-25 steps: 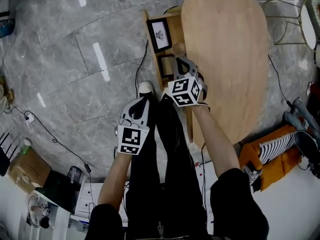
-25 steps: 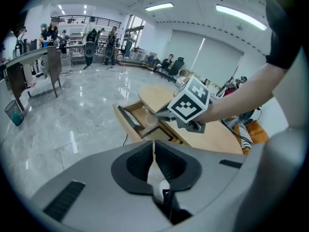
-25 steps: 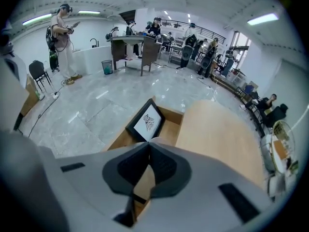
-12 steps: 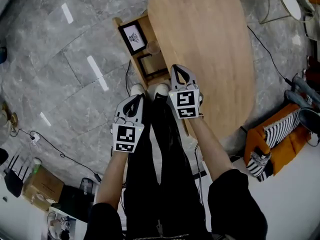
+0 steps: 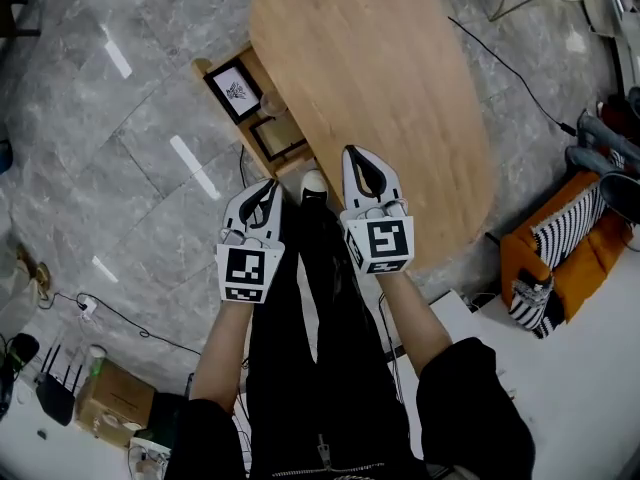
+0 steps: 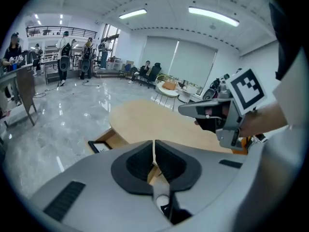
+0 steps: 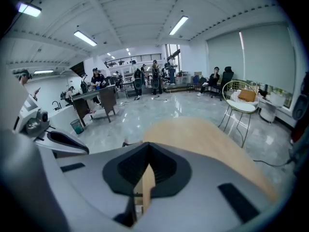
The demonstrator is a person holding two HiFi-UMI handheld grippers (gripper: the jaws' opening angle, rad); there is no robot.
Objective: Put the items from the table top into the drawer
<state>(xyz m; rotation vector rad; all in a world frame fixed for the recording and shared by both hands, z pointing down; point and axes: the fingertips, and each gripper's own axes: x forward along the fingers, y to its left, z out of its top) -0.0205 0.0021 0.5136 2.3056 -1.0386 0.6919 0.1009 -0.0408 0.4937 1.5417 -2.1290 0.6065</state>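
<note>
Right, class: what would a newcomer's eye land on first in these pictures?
The big oval table fills the top of the head view, its top bare. At its left edge an open drawer holds framed pictures. Below, the left gripper and right gripper hang shut and empty over the person's black trousers.

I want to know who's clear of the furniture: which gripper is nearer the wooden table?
Right. The right gripper hangs over the wooden table's near edge. The left gripper is off to the table's side, just short of the open drawer.
</note>
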